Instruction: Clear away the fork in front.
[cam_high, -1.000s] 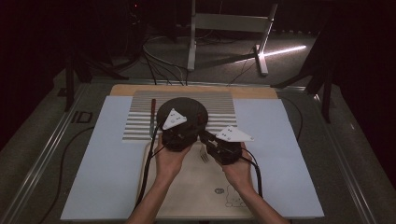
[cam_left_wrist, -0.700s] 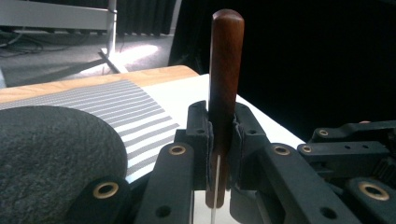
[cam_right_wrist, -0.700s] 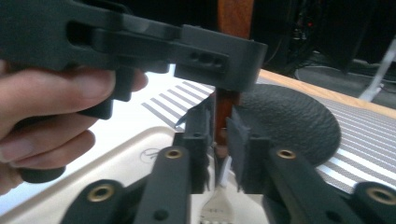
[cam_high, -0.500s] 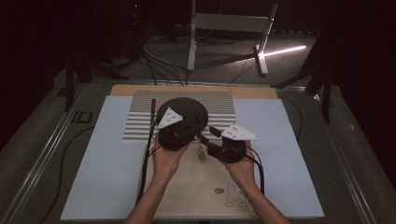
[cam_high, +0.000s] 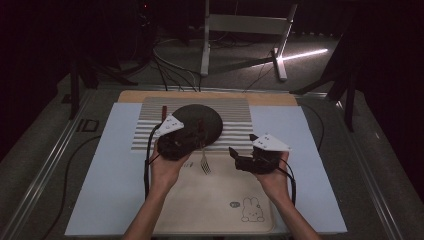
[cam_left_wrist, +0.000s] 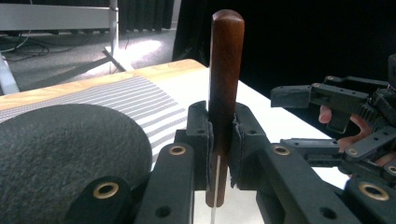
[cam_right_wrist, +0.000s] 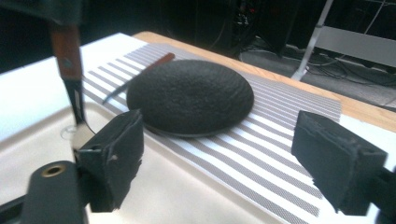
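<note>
Fork (cam_high: 204, 159) handle clamped in left tongs (cam_left_wrist: 219, 140) over tray edge (cam_high: 165, 220); right tongs (cam_right_wrist: 224, 158) freshly parted, seemingly empty.

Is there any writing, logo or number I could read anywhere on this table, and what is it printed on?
No text here can be read.
Cream tray: a small rabbit drawing with a tiny round mark beside it, too small to read.
Table edge: a dark mark at the left that may be letters, too blurred to tell.
Striped mat, dark round plate and fork: nothing printed that I can see.

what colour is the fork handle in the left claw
Reddish-brown wood, the fork handle shows best in the left gripper view.
</note>
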